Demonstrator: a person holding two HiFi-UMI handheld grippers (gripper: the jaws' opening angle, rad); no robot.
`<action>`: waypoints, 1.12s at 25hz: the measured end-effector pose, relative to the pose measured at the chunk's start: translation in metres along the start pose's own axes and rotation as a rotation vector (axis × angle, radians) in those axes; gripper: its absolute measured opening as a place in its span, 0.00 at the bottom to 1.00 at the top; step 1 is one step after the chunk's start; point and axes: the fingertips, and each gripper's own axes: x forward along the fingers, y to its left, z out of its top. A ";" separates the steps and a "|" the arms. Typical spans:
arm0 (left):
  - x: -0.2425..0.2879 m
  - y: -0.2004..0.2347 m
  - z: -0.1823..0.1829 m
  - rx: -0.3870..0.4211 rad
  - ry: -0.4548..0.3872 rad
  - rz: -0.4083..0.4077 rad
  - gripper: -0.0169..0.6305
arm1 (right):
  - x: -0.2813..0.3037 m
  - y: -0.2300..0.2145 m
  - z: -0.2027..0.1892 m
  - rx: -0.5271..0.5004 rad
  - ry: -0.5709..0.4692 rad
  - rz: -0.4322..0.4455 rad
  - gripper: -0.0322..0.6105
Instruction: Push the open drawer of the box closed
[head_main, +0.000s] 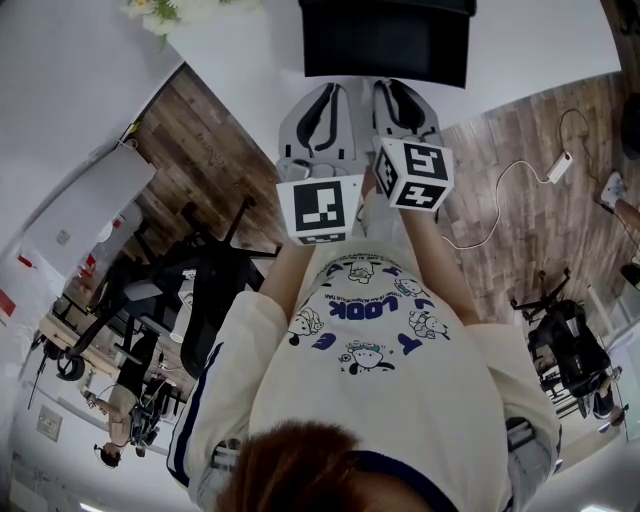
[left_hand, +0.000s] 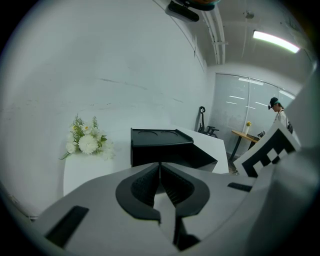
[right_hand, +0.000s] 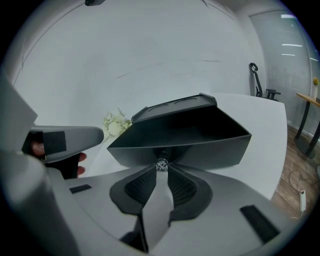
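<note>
A black box (head_main: 385, 40) stands on the white table (head_main: 540, 50), straight ahead of both grippers. In the right gripper view its drawer (right_hand: 185, 137) is pulled out towards me, open and empty. My right gripper (right_hand: 161, 167) is at the drawer front, its jaws drawn in on the small shiny knob (right_hand: 161, 164). My left gripper (left_hand: 159, 166) is shut with nothing in it, a short way back from the box (left_hand: 160, 147). In the head view the left gripper (head_main: 318, 110) and right gripper (head_main: 400, 105) lie side by side below the box.
A bunch of white flowers (left_hand: 86, 141) sits on the table left of the box, near the wall. Wooden floor with a cable (head_main: 500, 200) lies to the right, office chairs (head_main: 200, 280) to the left. A person (left_hand: 276, 112) stands far off.
</note>
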 end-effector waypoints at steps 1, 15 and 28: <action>0.001 0.001 0.001 -0.001 -0.001 0.002 0.06 | 0.001 0.000 0.000 0.003 0.002 0.001 0.18; 0.012 0.005 0.003 -0.007 -0.001 0.018 0.06 | 0.013 -0.004 0.008 0.015 0.008 0.012 0.18; 0.026 0.006 0.012 -0.004 -0.004 0.039 0.06 | 0.031 -0.012 0.027 0.018 0.001 0.029 0.18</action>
